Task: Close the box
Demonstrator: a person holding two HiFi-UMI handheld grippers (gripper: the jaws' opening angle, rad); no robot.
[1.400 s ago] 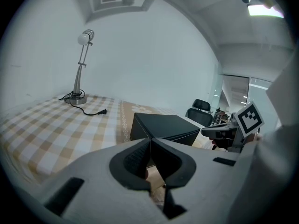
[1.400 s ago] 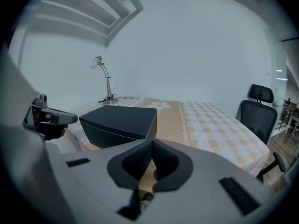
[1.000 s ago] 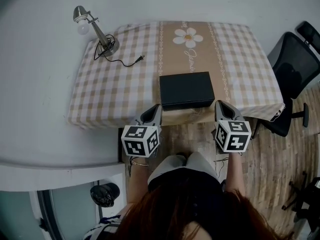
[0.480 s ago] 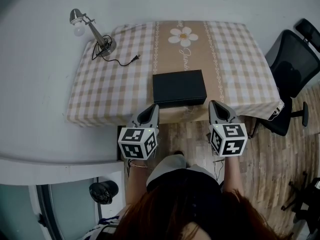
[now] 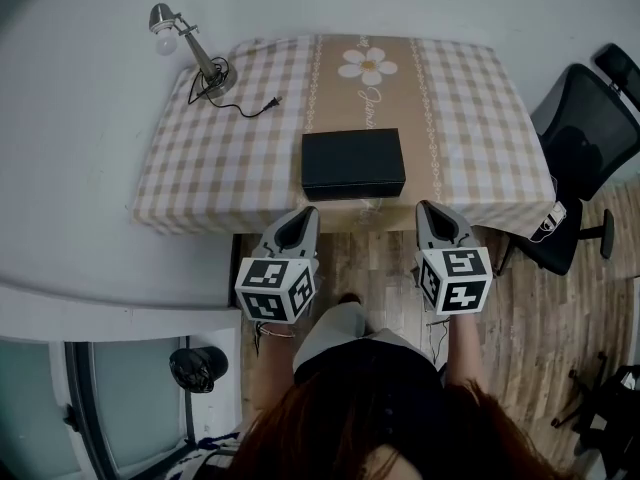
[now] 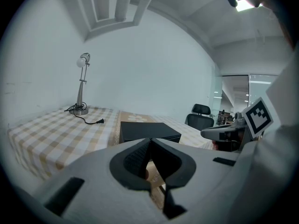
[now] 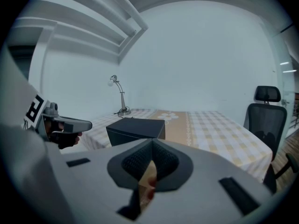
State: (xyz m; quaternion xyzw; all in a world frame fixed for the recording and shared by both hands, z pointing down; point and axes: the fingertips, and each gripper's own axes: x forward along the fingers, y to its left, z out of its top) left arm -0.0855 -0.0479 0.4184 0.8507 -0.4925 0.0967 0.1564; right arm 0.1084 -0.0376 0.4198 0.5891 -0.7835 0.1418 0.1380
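The black box (image 5: 353, 163) lies with its lid down flat near the front edge of the checked table (image 5: 200, 168). In the head view my left gripper (image 5: 300, 218) and right gripper (image 5: 432, 211) hang side by side over the wooden floor, just short of the table's edge and apart from the box. Both are shut with nothing between their pads. The left gripper view shows the box (image 6: 147, 130) beyond the shut jaws of the left gripper (image 6: 150, 140). The right gripper view shows the box (image 7: 135, 125) ahead of the right gripper (image 7: 152, 141).
A desk lamp (image 5: 180, 33) stands at the table's far left corner, its cord and plug (image 5: 258, 108) trailing toward the middle. A daisy print (image 5: 366, 63) marks the cloth's brown centre strip. A black office chair (image 5: 585, 133) stands to the right of the table.
Both grippers have drawn back from the box's near side to beyond the table's edge. The box looks smaller and farther in both gripper views. The lid stays down.
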